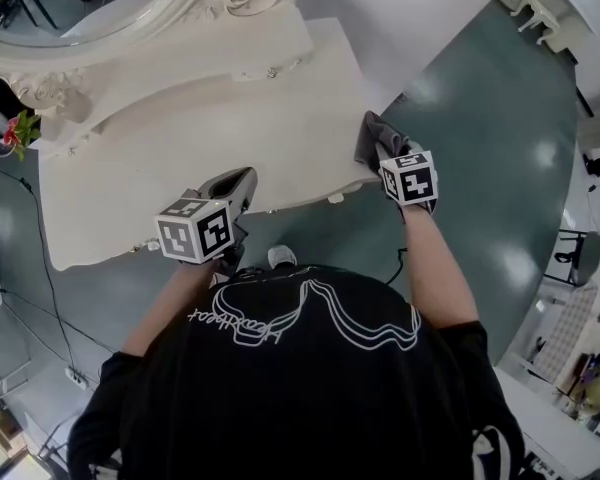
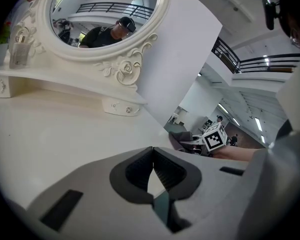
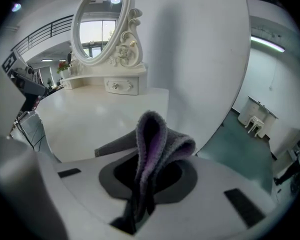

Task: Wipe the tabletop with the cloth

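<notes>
The white dressing-table top [image 1: 170,148] spreads in front of me. A grey cloth [image 1: 376,138] with a purple inner face lies bunched at the table's right front corner, and my right gripper [image 1: 388,153] is shut on it. In the right gripper view the cloth [image 3: 154,144] stands folded up between the jaws, over the tabletop [image 3: 90,119]. My left gripper [image 1: 238,182] hovers at the table's front edge, left of the cloth, shut with nothing in it. In the left gripper view its tips [image 2: 153,153] touch, and the cloth [image 2: 181,137] shows off to the right.
An oval mirror [image 1: 100,3] in a carved white frame stands at the back on a raised shelf with small drawers [image 1: 190,63]. Red flowers [image 1: 20,128] sit at far left, a glass bottle [image 2: 19,48] on the shelf. Cables [image 1: 40,268] cross the green floor.
</notes>
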Demonstrator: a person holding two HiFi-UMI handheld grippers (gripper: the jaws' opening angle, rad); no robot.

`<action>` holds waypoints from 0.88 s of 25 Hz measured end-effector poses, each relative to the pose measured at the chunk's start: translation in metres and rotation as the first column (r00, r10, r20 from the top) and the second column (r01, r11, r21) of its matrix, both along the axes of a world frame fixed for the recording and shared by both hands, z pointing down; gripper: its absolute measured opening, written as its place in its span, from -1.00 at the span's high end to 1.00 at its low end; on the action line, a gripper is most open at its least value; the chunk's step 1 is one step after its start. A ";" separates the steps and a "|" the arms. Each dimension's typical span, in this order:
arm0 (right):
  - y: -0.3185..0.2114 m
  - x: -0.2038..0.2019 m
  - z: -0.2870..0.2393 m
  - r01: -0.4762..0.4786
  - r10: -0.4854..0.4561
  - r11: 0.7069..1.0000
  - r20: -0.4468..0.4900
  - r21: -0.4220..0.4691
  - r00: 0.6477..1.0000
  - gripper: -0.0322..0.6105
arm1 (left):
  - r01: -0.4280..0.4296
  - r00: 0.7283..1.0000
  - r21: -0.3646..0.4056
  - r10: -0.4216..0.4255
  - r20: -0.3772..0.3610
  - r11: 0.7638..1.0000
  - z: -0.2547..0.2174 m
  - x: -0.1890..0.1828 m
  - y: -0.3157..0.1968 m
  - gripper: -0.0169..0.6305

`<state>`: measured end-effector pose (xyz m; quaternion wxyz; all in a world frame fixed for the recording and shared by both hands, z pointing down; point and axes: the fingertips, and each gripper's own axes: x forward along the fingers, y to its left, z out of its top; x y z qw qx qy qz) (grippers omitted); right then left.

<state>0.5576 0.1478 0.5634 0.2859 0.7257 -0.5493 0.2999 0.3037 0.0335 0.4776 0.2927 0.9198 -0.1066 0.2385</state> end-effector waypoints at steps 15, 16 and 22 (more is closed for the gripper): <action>0.015 -0.015 -0.076 -0.118 0.112 0.976 0.041 0.183 0.993 0.75 | 0.028 0.999 0.006 -0.027 -0.036 1.000 -0.023 -0.045 -0.014 0.93; 0.011 -0.028 -0.087 -0.104 0.094 0.972 0.054 0.212 0.994 0.75 | 0.025 0.999 0.013 -0.025 -0.043 1.000 -0.029 -0.051 -0.015 0.93; -0.018 -0.122 -0.152 -0.002 -0.074 0.910 0.167 0.415 0.983 0.74 | 0.031 0.994 0.050 -0.026 -0.104 0.998 -0.072 -0.087 -0.016 0.93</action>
